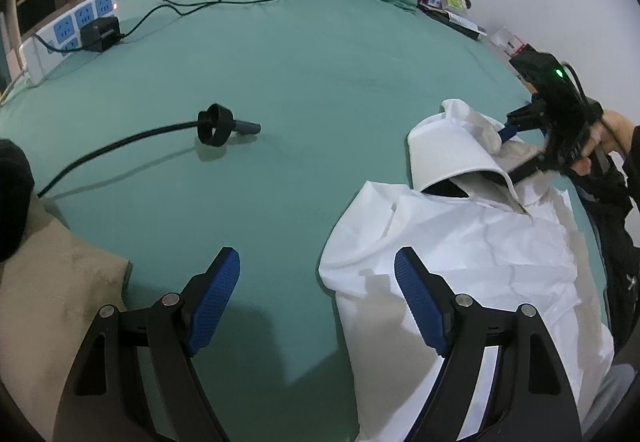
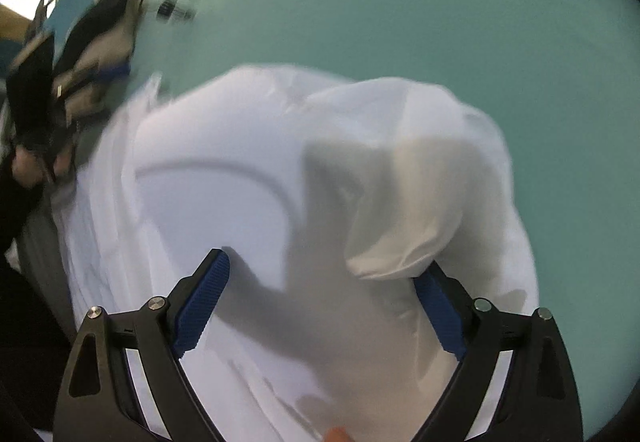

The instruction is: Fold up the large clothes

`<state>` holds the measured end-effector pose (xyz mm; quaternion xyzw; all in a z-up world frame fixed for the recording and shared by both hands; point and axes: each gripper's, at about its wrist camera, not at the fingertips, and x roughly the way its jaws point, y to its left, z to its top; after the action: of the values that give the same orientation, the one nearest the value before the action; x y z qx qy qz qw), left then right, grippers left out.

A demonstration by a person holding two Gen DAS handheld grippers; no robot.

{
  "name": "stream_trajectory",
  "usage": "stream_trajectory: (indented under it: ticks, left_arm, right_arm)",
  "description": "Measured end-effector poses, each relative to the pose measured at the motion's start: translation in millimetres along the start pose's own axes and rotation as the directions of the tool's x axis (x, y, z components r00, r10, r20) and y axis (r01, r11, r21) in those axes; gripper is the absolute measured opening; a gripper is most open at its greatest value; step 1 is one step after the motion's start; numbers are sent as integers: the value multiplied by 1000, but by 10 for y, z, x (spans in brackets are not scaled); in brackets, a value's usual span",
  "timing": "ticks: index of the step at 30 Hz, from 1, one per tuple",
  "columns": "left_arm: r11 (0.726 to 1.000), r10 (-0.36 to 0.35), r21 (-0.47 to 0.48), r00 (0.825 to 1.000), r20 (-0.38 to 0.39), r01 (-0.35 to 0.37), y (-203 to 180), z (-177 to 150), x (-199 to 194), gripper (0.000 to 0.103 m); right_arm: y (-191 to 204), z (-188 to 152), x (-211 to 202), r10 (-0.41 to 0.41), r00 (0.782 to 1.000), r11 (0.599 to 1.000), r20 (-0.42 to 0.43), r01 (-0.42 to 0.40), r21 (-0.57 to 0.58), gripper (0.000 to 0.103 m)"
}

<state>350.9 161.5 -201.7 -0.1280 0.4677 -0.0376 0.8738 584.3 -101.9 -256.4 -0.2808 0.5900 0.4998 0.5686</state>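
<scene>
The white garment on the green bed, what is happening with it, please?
A person is folding a white hooded garment on a green bed sheet, with a handheld gripper in each hand. The left gripper is open at the garment's edge and grips nothing. The right gripper is also open, over the cloth near the hood. The garment is rumpled, not yet folded neatly.

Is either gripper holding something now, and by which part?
Nothing is held. The left gripper is open beside the white hooded cloth garment on the green bed sheet; the right gripper is open over its folds.
</scene>
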Motion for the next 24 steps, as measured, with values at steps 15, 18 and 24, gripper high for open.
stream_trajectory:
  ticks: [15, 18, 24]
  left_arm:
    - [998, -61, -21, 998, 21, 61, -64, 11, -92, 82]
    - [997, -70, -26, 997, 41, 71, -92, 26, -159, 83]
    - [995, -87, -37, 994, 73, 90, -144, 59, -304, 83]
  right_arm:
    - [1320, -269, 207, -542, 830, 754, 132, 549, -360, 25]
    - [1525, -398, 221, -742, 611, 517, 275, 783, -345, 24]
    - [1789, -756, 475, -878, 352, 307, 323, 934, -183, 25]
